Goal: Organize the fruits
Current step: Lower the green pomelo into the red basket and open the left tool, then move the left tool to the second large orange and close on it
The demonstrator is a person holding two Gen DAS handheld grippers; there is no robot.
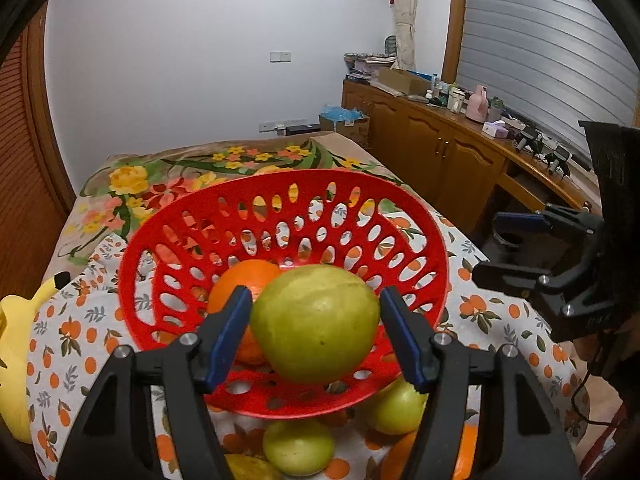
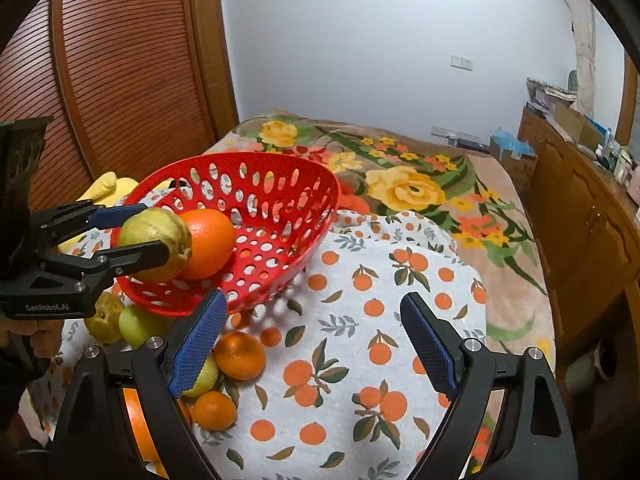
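Observation:
My left gripper is shut on a green fruit, held just over the near side of the red perforated basket. The fruit touches an orange lying inside the basket. In the right wrist view the same green fruit sits between the left fingers above the basket rim. My right gripper stands open over the orange-print cloth, holding nothing. Loose oranges and green fruits lie on the cloth in front of the basket.
A yellow plush toy lies left of the basket. The cloth covers a bed with a floral blanket. A wooden cabinet with clutter on top runs along the right, and a slatted wardrobe door stands at the left.

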